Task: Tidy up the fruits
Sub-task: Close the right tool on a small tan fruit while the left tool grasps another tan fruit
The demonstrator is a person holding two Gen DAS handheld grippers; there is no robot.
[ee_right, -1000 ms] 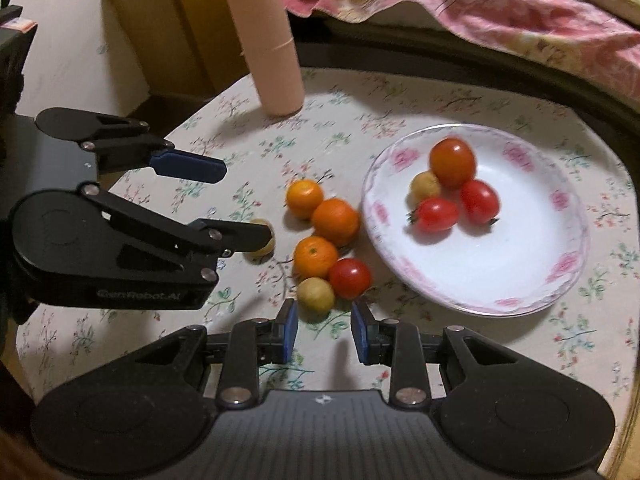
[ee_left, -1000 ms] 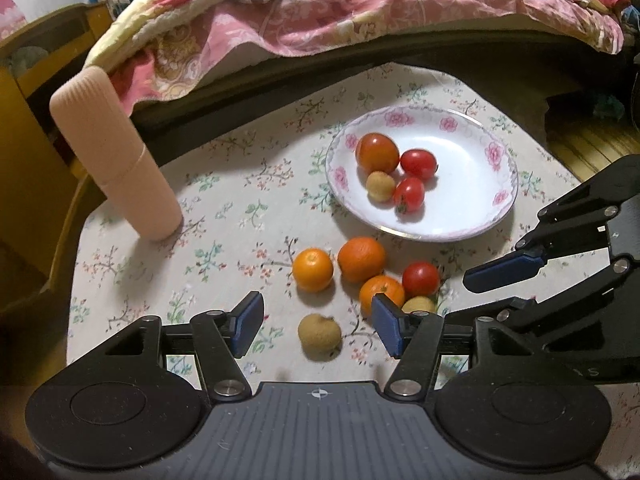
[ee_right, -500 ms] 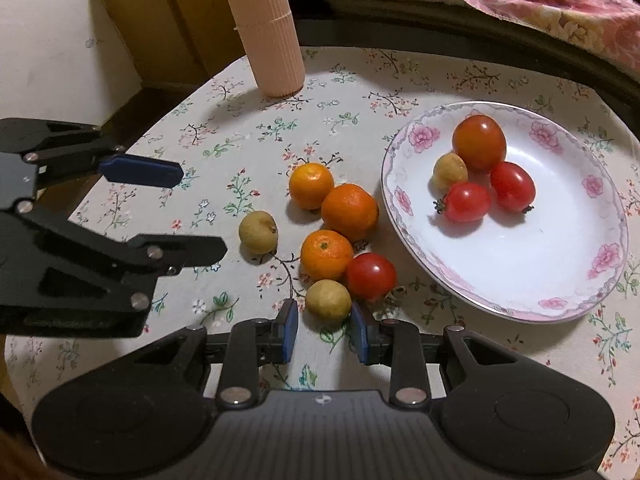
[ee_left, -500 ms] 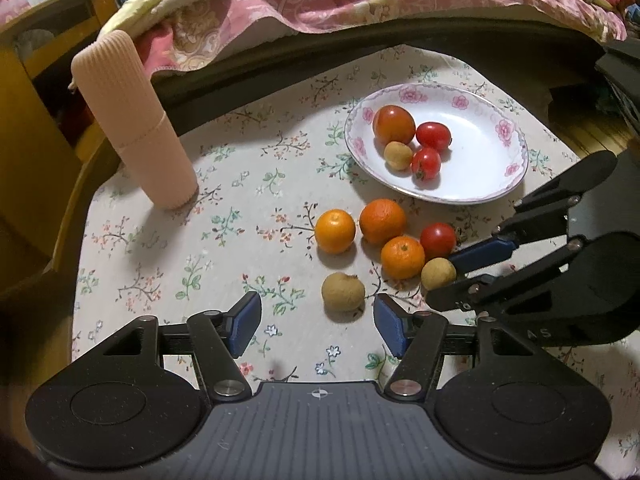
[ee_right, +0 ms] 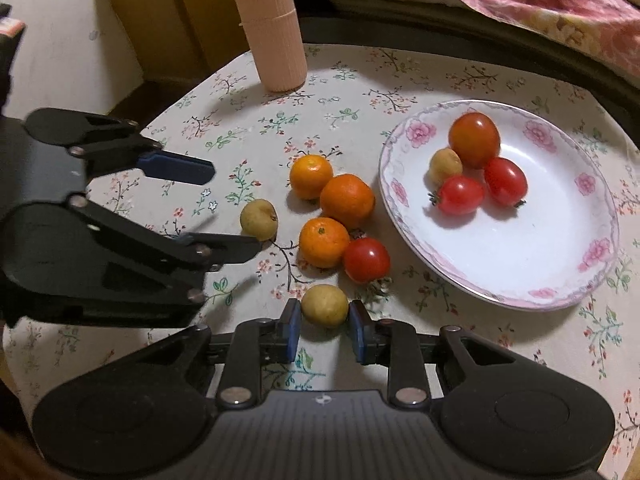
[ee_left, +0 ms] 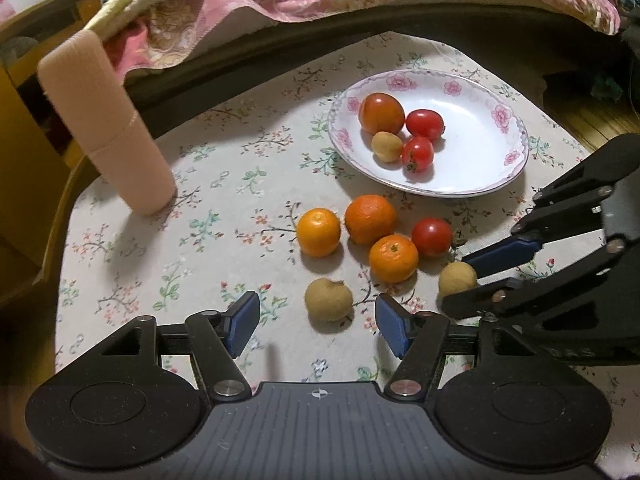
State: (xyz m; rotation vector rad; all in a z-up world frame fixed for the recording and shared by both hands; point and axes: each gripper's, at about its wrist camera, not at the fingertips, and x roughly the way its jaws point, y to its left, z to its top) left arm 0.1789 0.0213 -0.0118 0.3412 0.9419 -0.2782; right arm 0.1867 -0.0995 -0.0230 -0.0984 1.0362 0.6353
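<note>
Yellow-brown, a longan (ee_right: pixel 324 305) on the floral table (ee_right: pixel 400 80) is framed by the right gripper (ee_right: pixel 323 332), fingers apart beside it, contact not discernible; another longan (ee_left: pixel 329 299) is faced by the left gripper (ee_left: pixel 318 322), fingers wide apart; four fruits are held in the plate (ee_right: pixel 520 272).

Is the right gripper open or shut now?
Open: the right gripper has a yellow-brown fruit between its pads, with small gaps visible.

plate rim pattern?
Pink roses on white, with a thin scalloped line along the plate rim. Clearest in the right wrist view.
</note>
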